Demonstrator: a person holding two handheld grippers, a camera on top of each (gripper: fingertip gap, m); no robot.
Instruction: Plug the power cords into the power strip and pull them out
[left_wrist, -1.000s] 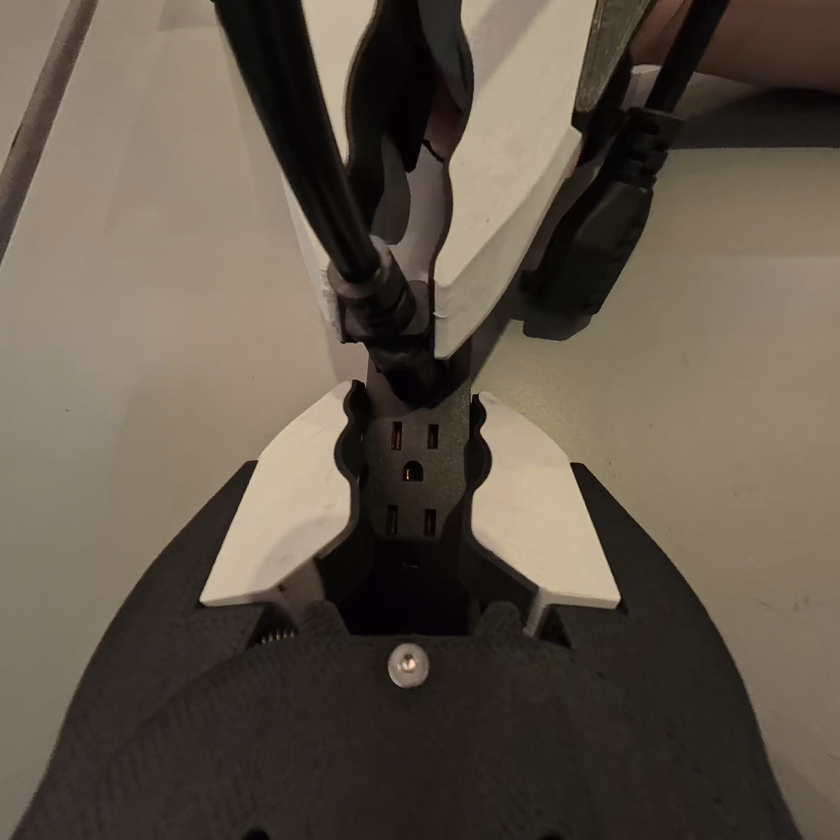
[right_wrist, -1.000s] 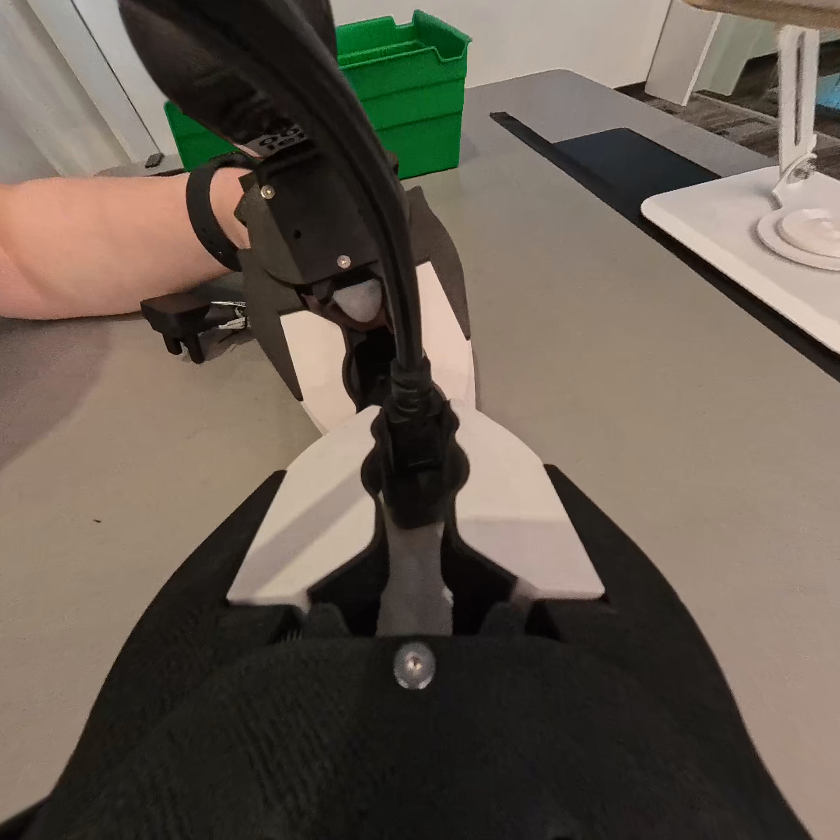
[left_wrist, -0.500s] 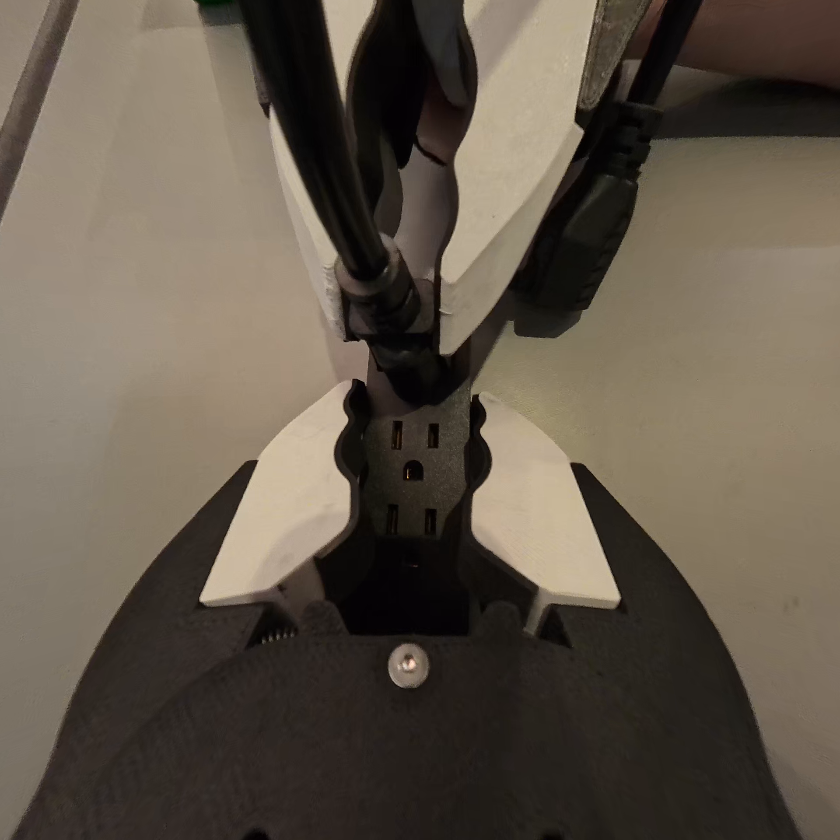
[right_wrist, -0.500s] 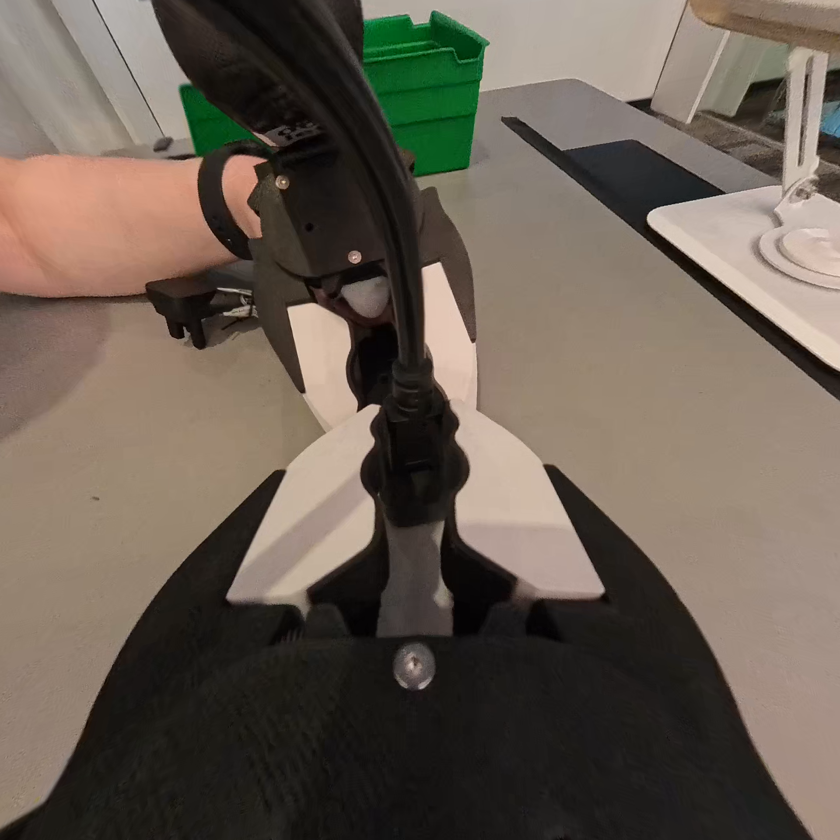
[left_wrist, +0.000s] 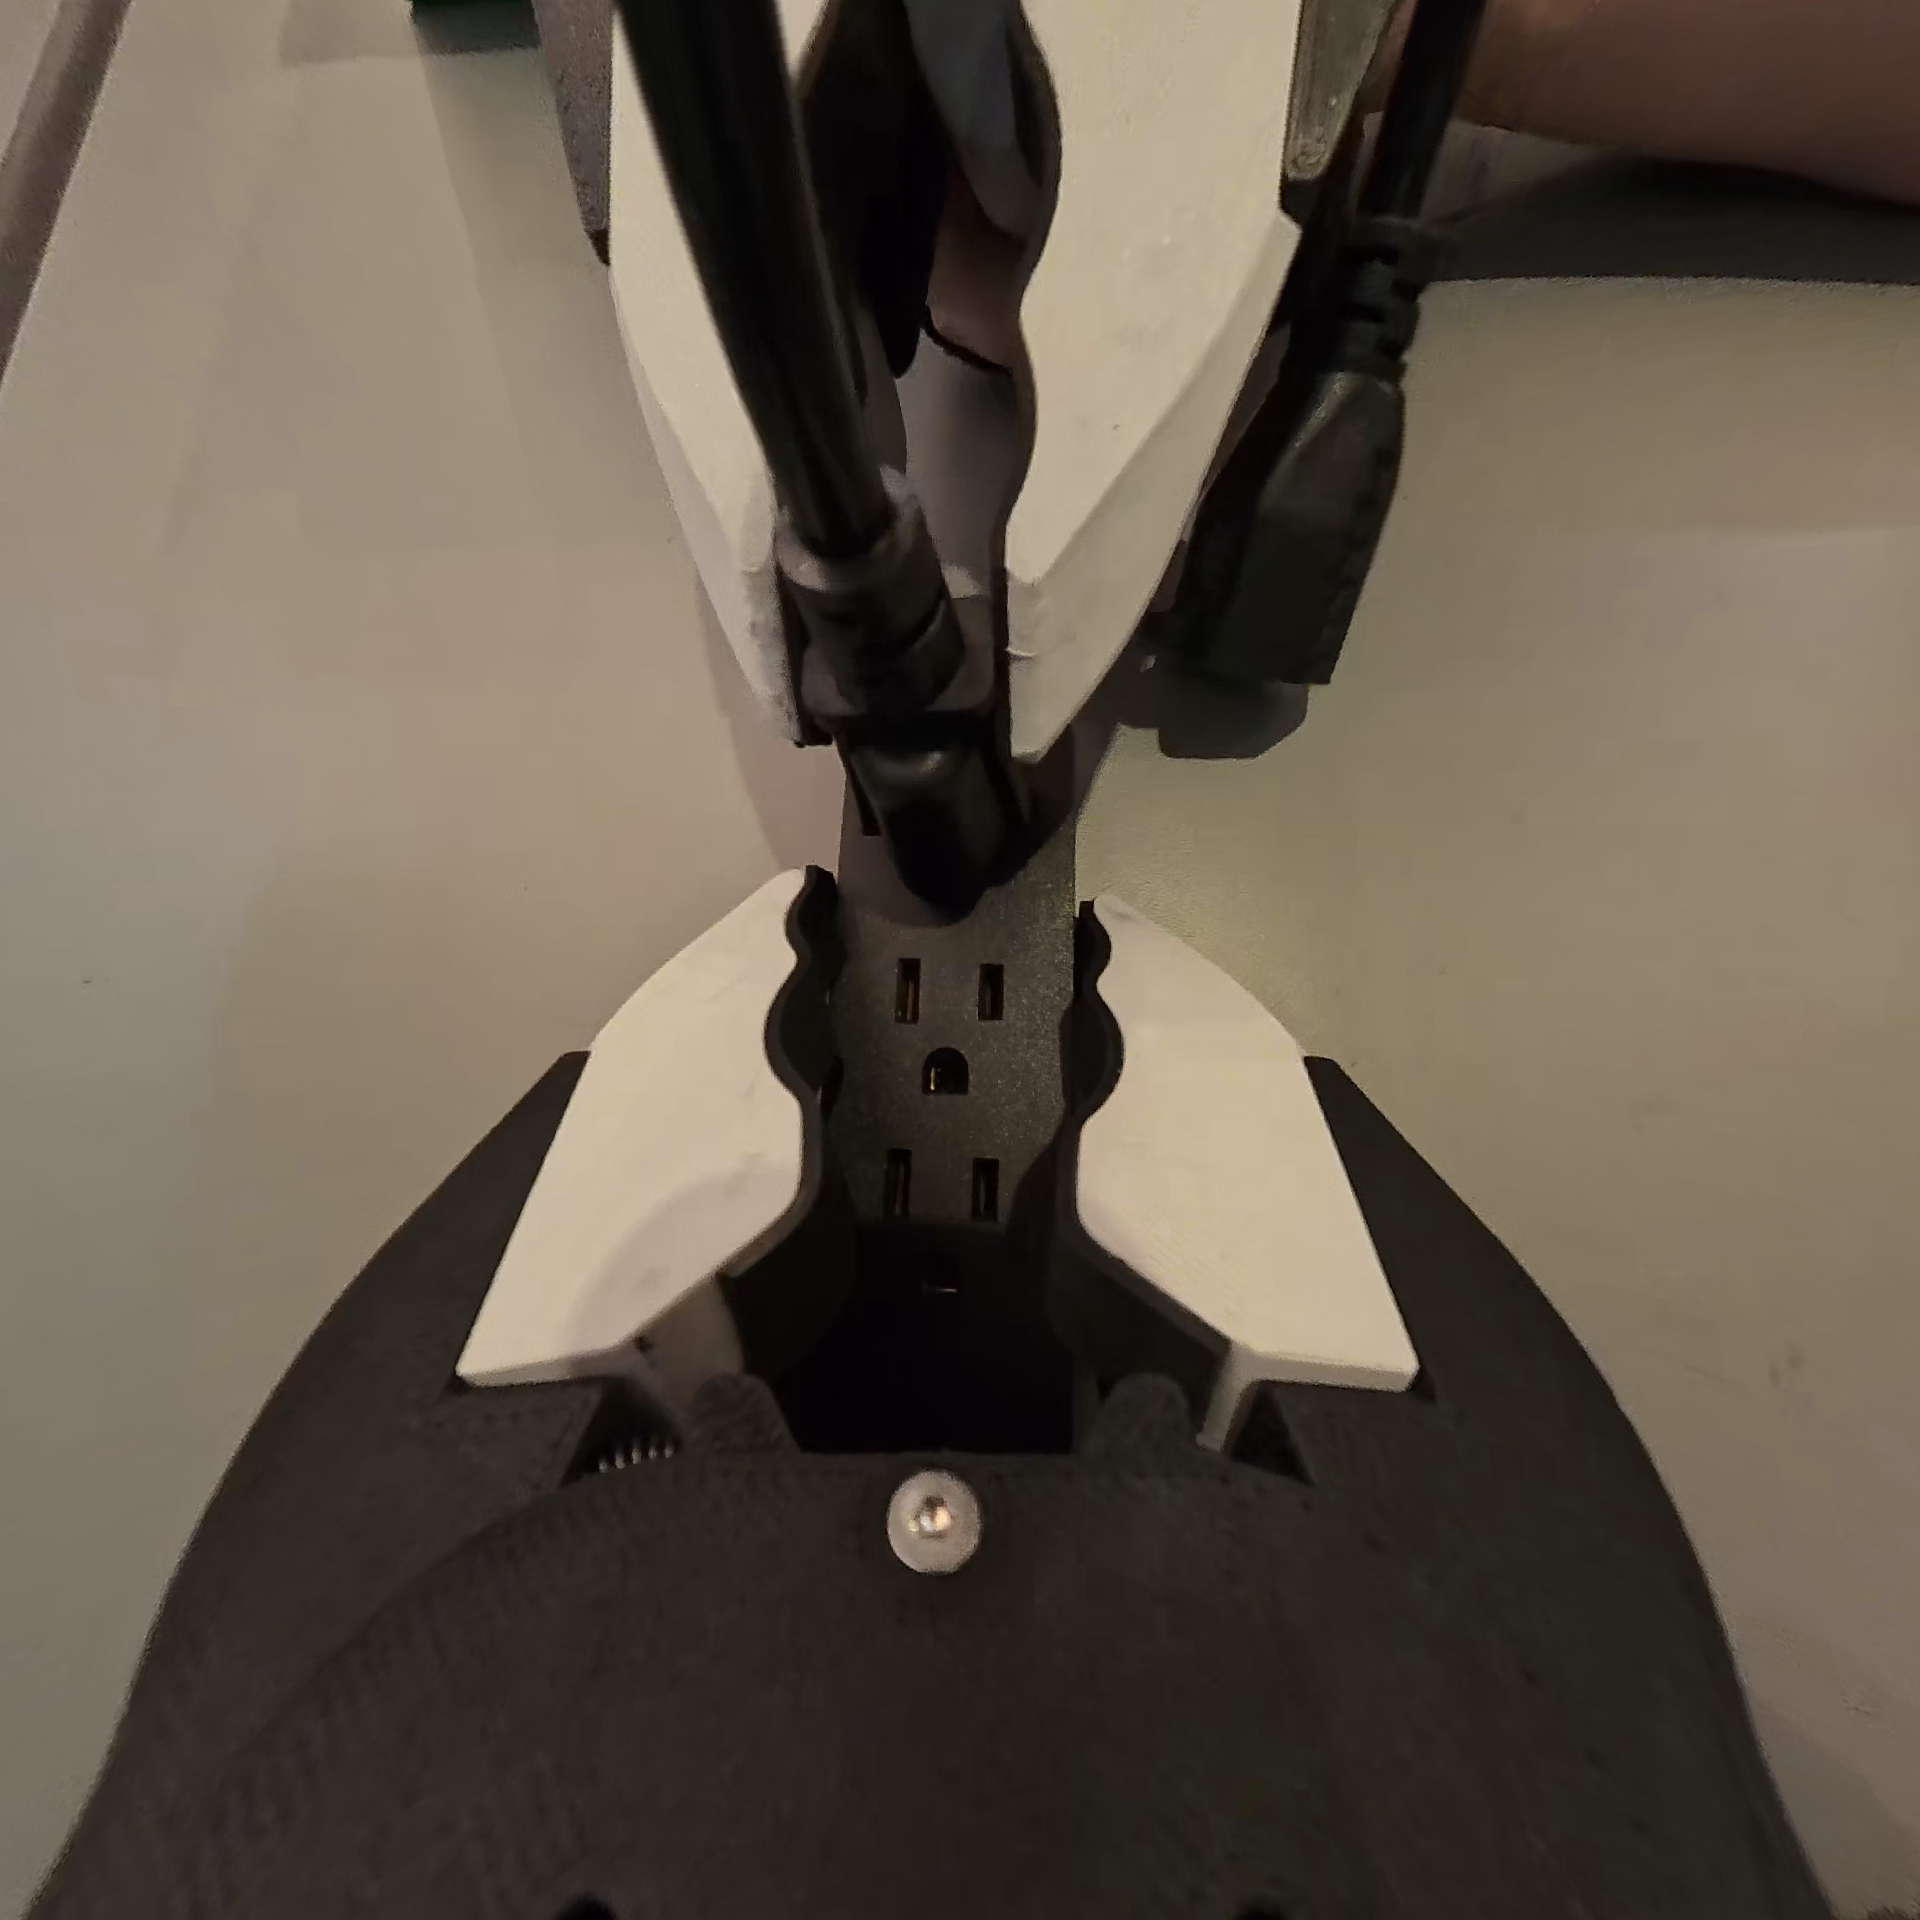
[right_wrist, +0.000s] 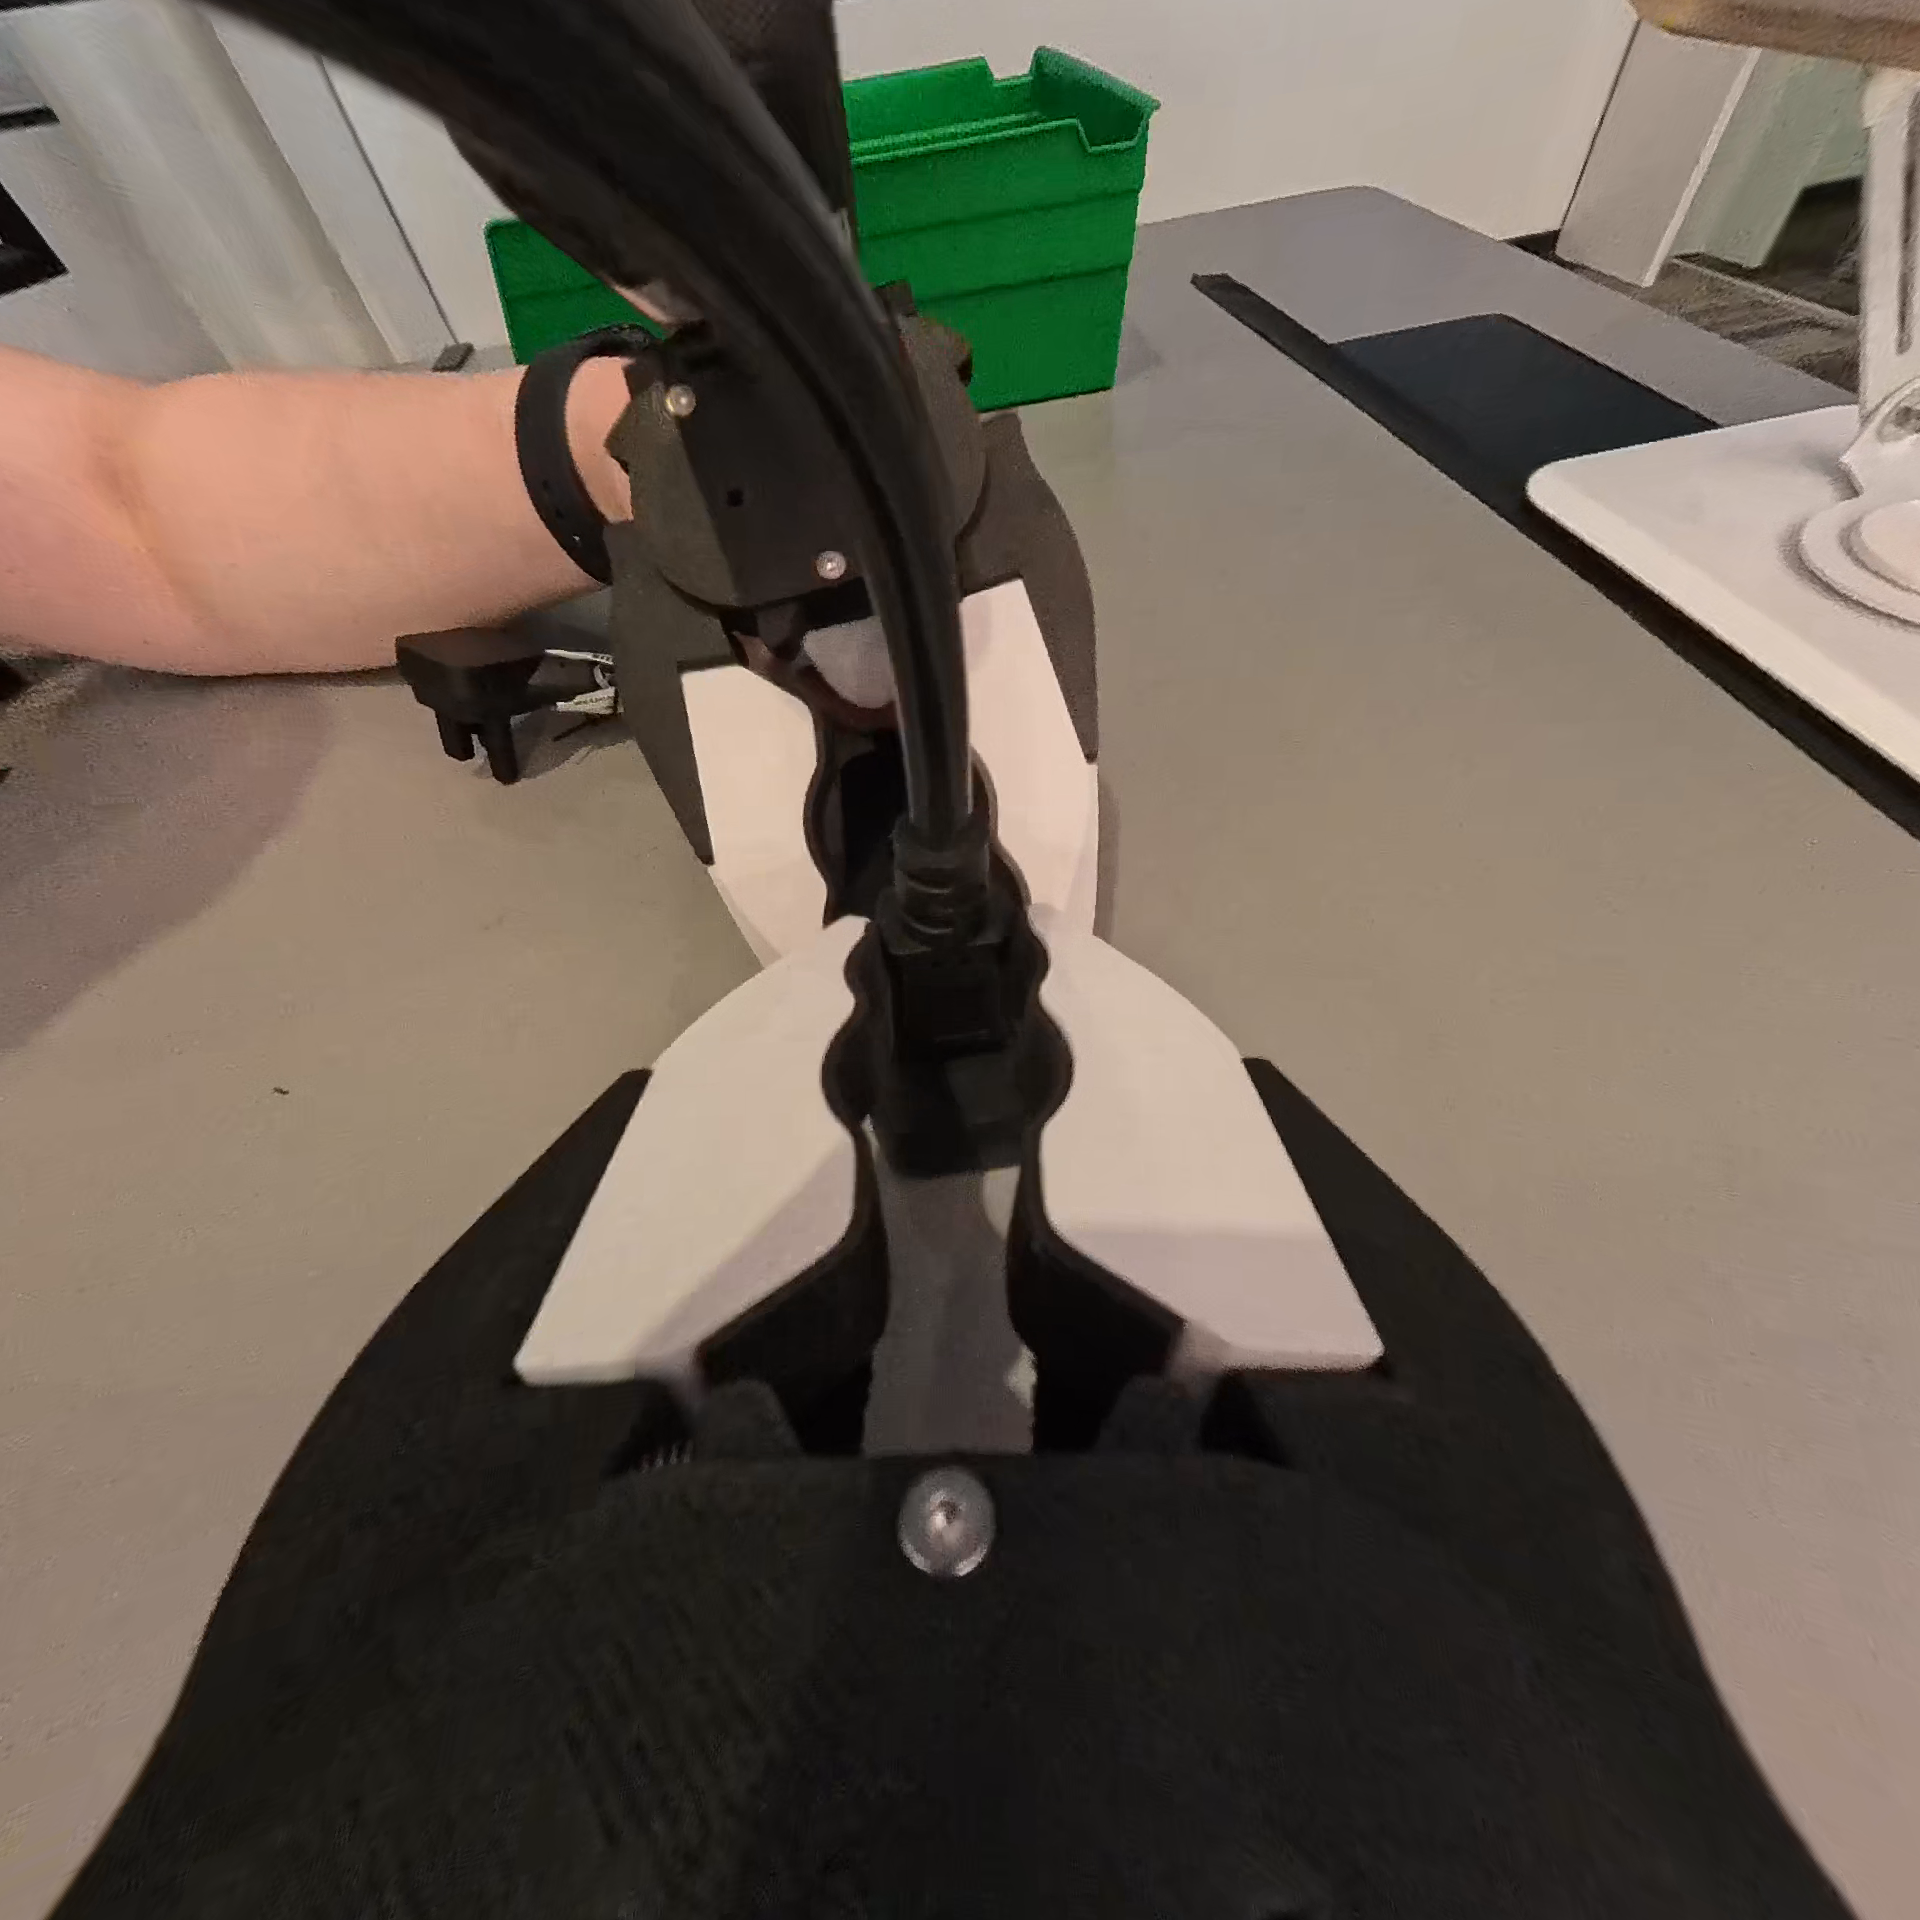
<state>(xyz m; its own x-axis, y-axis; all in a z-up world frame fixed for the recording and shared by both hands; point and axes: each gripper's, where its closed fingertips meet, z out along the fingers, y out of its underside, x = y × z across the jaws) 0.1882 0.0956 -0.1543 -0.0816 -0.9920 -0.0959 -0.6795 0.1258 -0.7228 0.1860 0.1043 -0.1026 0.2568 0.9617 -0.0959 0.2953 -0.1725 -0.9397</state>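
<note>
My left gripper (left_wrist: 945, 914) is shut on the sides of the black power strip (left_wrist: 945, 1081), which shows two empty outlets between its white fingers. My right gripper (right_wrist: 940, 945) is shut on a black plug (right_wrist: 945, 1049). The plug's cord (right_wrist: 831, 364) arcs up and back over the view. In the left wrist view the right gripper (left_wrist: 914, 727) holds that plug (left_wrist: 925, 810) tilted, its nose against the strip's far outlet. I cannot tell how deep the prongs sit. A second black plug (left_wrist: 1288, 540) lies on the table beside the strip; its prongs show in the right wrist view (right_wrist: 478, 686).
The grey table (right_wrist: 1403, 935) carries a green bin (right_wrist: 987, 218) at the back. A dark mat (right_wrist: 1507, 384) and a white tray (right_wrist: 1714, 561) with a stand are at the right. A person's forearm (right_wrist: 260, 520) with a black wristband holds the left gripper. Spacing between my two grippers at the tips: around 5 cm.
My right gripper has lifted and tilted slightly with the plug, whose nose has moved a little away along the strip. My left gripper still clamps the strip in the same place.
</note>
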